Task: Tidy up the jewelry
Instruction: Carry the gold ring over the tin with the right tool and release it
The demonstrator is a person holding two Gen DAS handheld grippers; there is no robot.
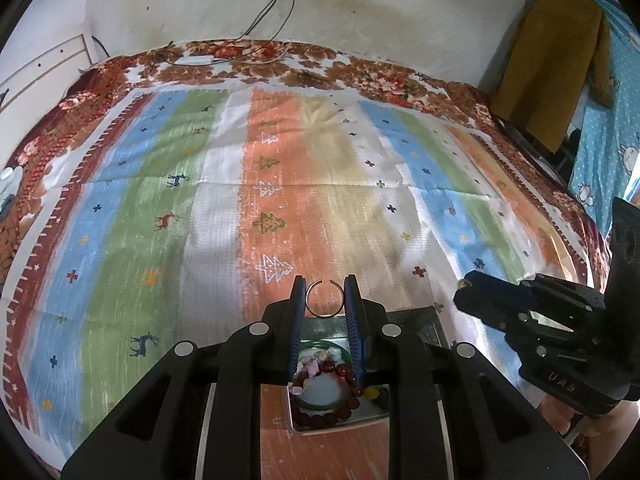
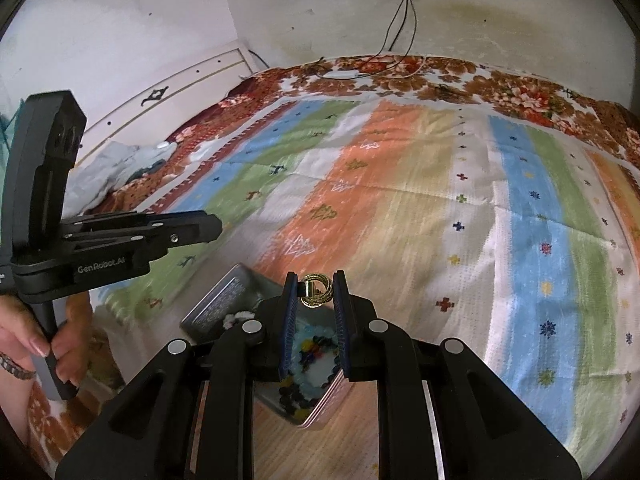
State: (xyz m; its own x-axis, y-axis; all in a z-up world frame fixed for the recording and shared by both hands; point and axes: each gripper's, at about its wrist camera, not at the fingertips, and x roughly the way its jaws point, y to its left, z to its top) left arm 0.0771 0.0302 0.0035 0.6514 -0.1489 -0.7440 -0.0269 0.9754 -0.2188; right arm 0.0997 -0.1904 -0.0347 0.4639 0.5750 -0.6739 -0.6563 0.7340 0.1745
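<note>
My left gripper [image 1: 324, 298] is shut on a thin open silver ring [image 1: 325, 298], held above an open metal tin [image 1: 420, 320]. The tin holds a dark red bead bracelet [image 1: 344, 384], a green bangle and other beads. My right gripper [image 2: 316, 290] is shut on a gold ring [image 2: 316, 289], held over the same tin [image 2: 320, 408], whose lid [image 2: 224, 300] stands open at the left. Each gripper shows in the other's view: the right one [image 1: 466, 284] at the right edge, the left one [image 2: 216, 224] at the left, held by a hand [image 2: 44, 344].
A striped cloth with trees and deer [image 1: 280, 184] covers a bed with a floral blanket [image 1: 256, 64]. Cables [image 1: 272, 12] hang from a wall socket. A mustard garment [image 1: 548, 60] hangs at the right. Crumpled cloth [image 2: 116, 168] lies by the headboard.
</note>
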